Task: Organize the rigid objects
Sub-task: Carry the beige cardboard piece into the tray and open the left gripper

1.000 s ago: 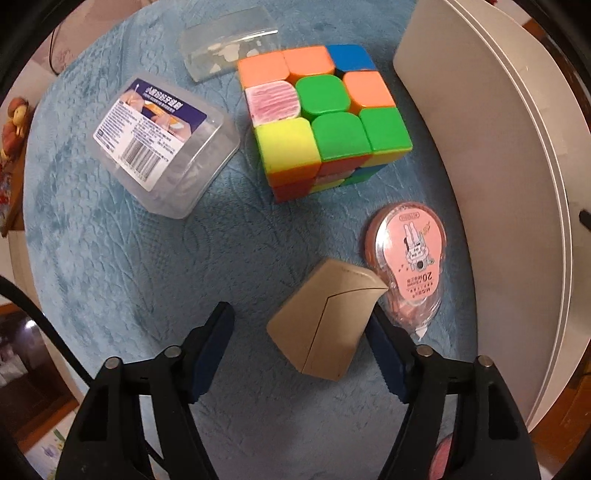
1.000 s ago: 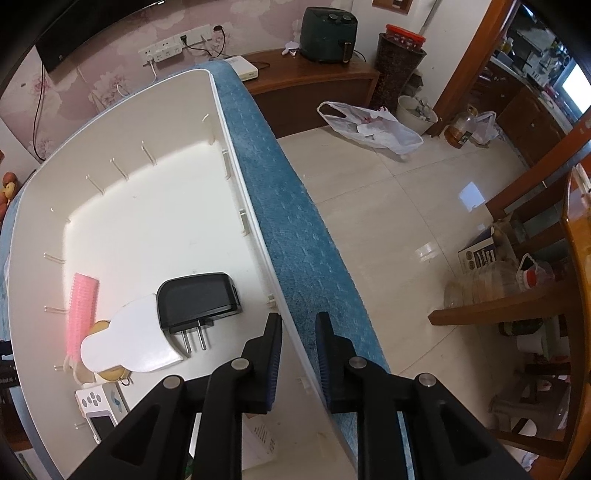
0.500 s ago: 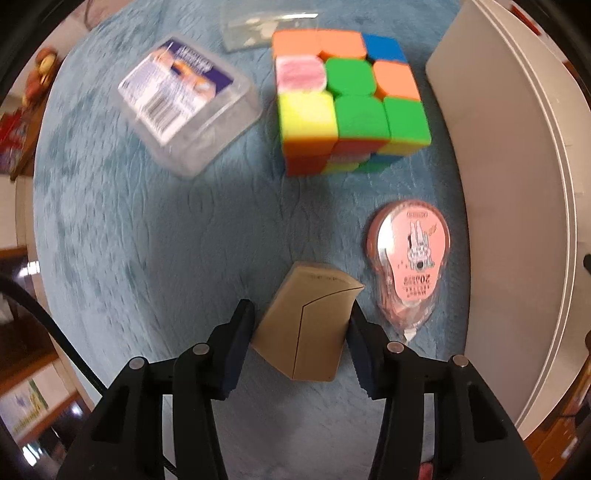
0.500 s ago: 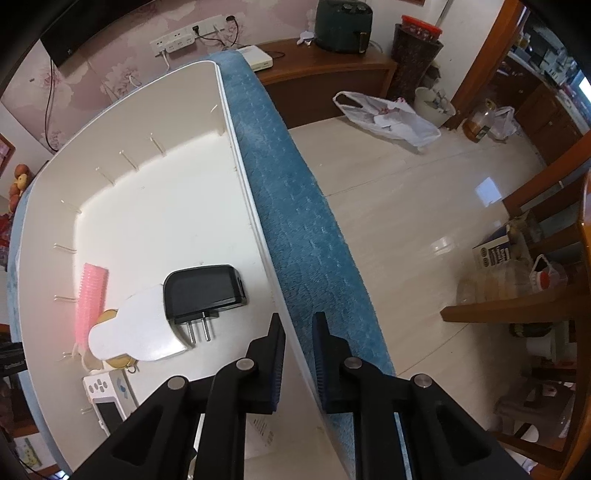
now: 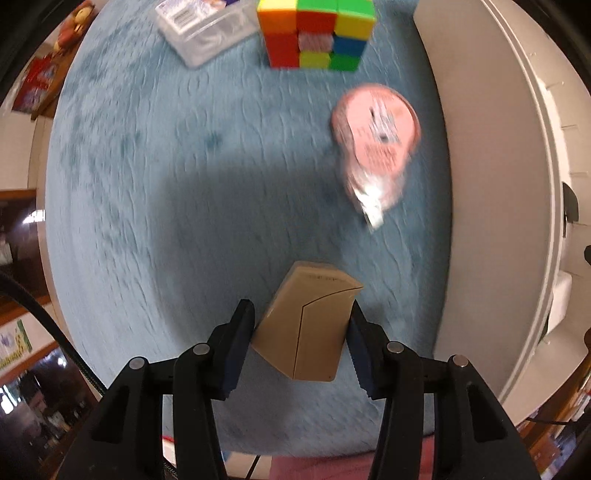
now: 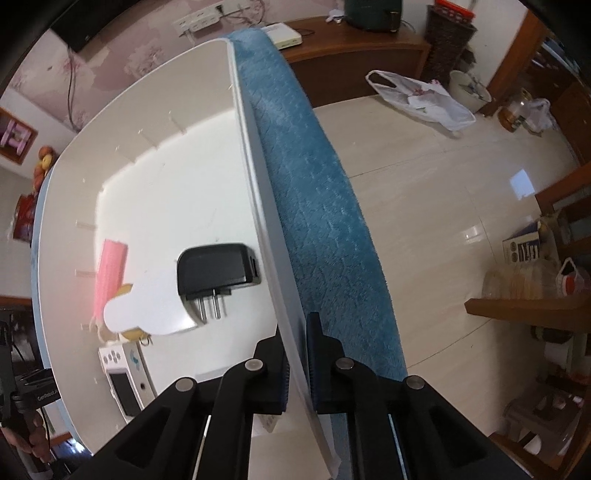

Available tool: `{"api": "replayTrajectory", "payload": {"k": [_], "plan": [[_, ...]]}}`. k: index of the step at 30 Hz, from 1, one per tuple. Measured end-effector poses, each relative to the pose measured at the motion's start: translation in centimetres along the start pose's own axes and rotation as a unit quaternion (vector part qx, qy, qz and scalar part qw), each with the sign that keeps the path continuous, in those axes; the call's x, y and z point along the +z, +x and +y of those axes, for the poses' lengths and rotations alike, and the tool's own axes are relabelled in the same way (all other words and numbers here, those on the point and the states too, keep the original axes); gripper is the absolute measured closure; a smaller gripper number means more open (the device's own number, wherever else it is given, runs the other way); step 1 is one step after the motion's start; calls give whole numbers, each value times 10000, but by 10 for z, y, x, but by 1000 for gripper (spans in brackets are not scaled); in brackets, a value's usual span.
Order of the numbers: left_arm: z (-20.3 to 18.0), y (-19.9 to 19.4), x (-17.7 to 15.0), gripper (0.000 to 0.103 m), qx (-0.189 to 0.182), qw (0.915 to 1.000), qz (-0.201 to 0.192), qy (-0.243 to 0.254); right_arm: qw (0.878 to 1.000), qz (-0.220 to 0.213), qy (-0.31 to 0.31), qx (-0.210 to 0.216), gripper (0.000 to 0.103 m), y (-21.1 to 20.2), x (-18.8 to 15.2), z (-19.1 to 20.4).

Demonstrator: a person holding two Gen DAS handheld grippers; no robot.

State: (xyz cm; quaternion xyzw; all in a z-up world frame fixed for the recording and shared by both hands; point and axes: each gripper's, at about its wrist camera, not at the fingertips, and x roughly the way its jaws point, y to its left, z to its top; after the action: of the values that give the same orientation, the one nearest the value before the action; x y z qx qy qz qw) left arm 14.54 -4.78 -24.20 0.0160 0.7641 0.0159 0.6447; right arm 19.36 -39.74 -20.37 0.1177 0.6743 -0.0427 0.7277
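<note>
Jaws of the left gripper (image 5: 301, 325) clamp the tan wedge-shaped box (image 5: 308, 325) by its slanted sides, the right gripper (image 6: 297, 345) has just closed on the white bin's wall (image 6: 258, 206); the box may squirt out.

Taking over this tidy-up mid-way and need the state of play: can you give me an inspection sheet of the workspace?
Surface: blue textured cloth covering the table.
Job's things: tan wedge-shaped box; multicoloured puzzle cube; pink tape dispenser; black plug adapter in white plastic bin.
Clutter: clear plastic case.
Grippers: left tool clamps the box; right tool clamps the bin's rim.
Cables: black cable.
Surroundings: tiled floor.
</note>
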Motion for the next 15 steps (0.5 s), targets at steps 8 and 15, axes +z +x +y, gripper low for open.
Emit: {"api": "replayTrajectory", "payload": {"k": [8,15], "plan": [[-16,-8,-40,50,122,9996,-64,-244,9991,141,-389,57,95,0,-6,2],[-23,-34,-66,50,295,9986,-368,-221,9979,330,-460,300,95,2,-1,-4]]}}
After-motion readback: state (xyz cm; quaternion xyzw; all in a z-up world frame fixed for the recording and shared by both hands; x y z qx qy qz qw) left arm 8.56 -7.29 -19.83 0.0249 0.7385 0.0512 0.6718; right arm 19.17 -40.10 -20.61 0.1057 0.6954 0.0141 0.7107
